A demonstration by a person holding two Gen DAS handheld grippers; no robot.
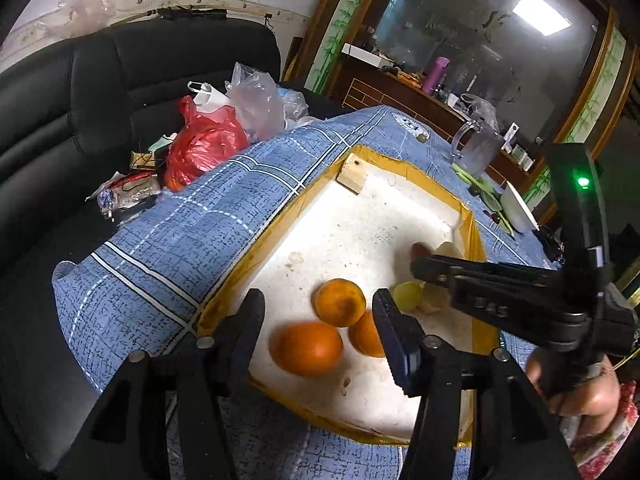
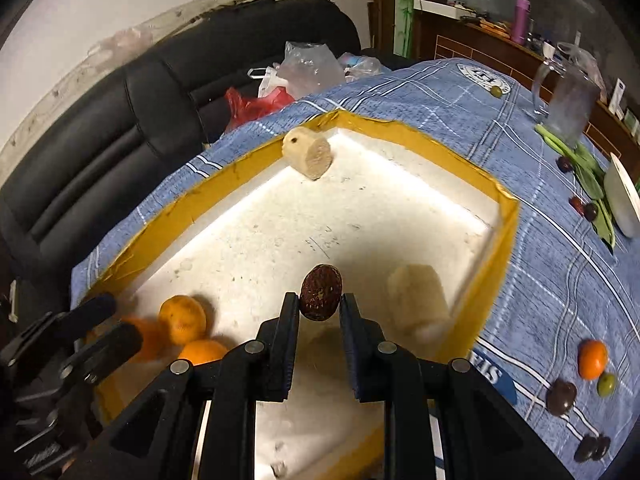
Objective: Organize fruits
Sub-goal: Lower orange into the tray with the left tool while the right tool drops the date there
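The nearest orange is blurred; the left tool's finger hides another's side.

Home living room.
Black sofa, cloth-covered counter, wooden cabinet, shopping bags, glass jug.

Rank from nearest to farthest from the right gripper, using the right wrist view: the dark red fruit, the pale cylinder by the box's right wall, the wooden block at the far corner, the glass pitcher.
1. Dark red fruit, between the right gripper's fingertips.
2. Pale cylinder, just right, inside the foam box.
3. Wooden block, at the box's far corner.
4. Glass pitcher, beyond the box, on the tablecloth.
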